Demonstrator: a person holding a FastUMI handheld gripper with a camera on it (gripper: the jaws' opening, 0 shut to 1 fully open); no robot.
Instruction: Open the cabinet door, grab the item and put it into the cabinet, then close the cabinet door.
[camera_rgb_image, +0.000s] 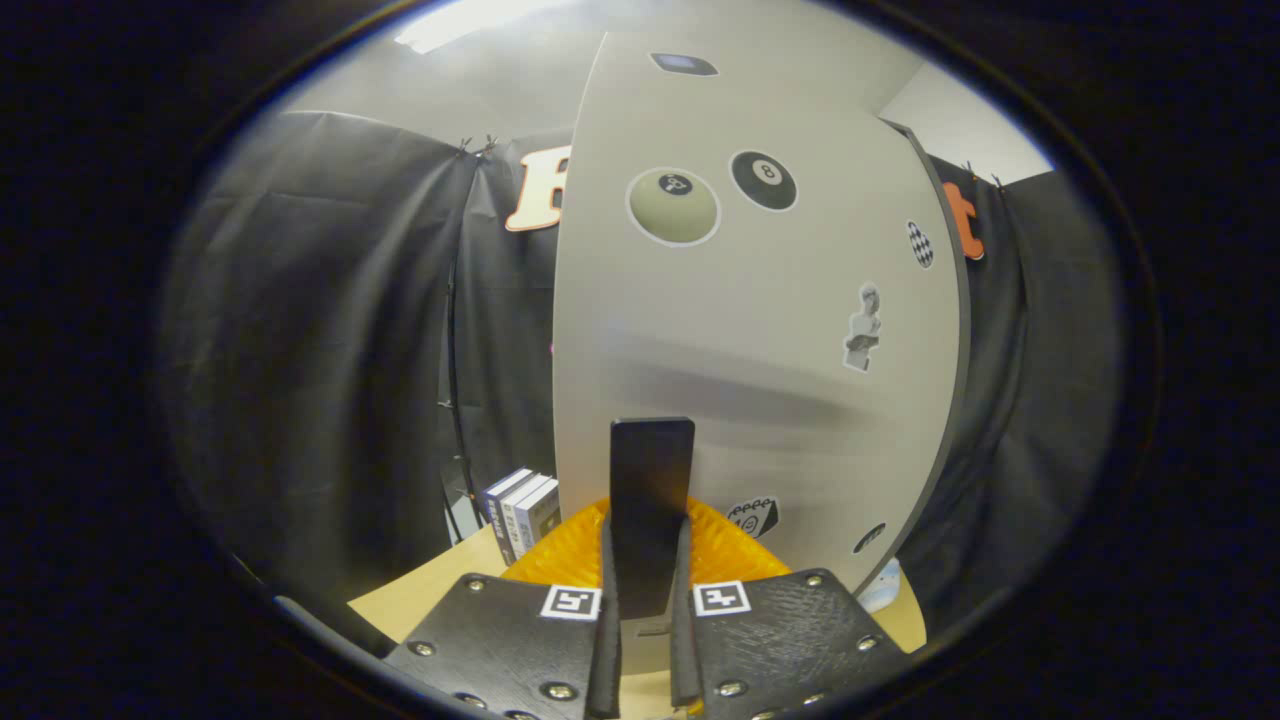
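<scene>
Tool (645, 640) nearly closed, both fingers clamped on dark upright handle (651, 500), long axis vertical. Cabinet door (760, 330) directly ahead, face-on. Orange item (560, 560) lies low beside the fingers on tabletop (430, 595).

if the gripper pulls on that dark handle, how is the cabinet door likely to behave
The door looks like a thin rigid panel, so it would probably swing as one piece without flexing. The handle sits between the gripper jaws and looks flat and smooth, so it might slip under a loose grip.
</scene>
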